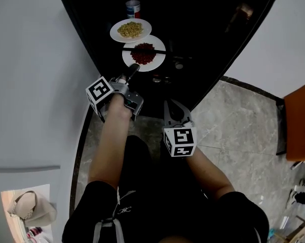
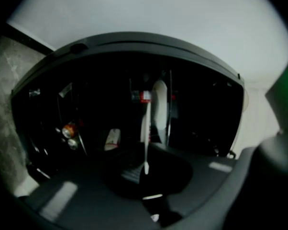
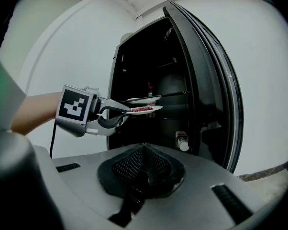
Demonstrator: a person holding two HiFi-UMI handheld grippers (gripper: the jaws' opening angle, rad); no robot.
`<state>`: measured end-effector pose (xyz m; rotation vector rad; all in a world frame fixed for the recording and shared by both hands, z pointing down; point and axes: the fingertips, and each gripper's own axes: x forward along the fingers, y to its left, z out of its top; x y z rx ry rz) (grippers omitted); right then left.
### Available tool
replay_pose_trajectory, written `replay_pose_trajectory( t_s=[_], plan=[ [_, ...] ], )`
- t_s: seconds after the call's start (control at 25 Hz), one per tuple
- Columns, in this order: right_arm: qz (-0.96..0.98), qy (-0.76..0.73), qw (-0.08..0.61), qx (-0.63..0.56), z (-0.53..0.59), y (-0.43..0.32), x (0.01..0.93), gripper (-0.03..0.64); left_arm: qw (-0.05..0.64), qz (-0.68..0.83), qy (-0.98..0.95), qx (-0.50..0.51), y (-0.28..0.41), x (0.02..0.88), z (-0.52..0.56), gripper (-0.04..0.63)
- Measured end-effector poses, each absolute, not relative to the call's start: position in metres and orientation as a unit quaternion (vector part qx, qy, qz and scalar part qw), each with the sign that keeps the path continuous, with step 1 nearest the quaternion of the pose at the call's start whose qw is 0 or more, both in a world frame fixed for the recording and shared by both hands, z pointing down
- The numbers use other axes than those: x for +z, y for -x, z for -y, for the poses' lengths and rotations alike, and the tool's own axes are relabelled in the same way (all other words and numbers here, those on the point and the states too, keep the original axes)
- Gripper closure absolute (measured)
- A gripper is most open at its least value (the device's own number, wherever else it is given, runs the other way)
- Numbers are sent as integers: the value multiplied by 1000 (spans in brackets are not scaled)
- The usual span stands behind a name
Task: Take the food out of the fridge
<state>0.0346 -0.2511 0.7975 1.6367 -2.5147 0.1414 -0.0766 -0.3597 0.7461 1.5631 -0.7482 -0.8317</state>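
Now left tongs [image 1: 134,68] pinching rim of plate of red food [image 1: 155,59] inside open fridge [image 1: 218,34]. Right tongs [image 1: 170,104] pressed together, empty.

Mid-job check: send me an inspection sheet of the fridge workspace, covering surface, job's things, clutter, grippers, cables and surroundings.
Surface: fridge shelf, dark, little detail shows.
Job's things: plate of red food at the front; plate of yellow food just behind it.
Clutter: bottle at the back; small container lower down in the fridge.
Grippers: left gripper shut on the rim of the plate of red food; right gripper shut, empty, held back from the fridge.
Cables: cable hangs from the left gripper, clear of the plates.
Surroundings: marble floor, orange chair at the right, bag at the lower left.
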Motion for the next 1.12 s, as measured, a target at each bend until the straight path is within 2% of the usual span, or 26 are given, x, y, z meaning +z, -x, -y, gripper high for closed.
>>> replay_pose_trajectory(
  t_s=[0.44,0.84,1.12],
  plan=[
    [844,-531,62,53,249,-12,799,618,585,337,-654,-343,108,774,288,583],
    [851,-520,26,68,252,17,797,618,592,374,-625,-345,155,797,217,583],
    [849,-519,33,97,259,26,767,618,618,369,-599,-350,155,765,206,584]
  ],
)
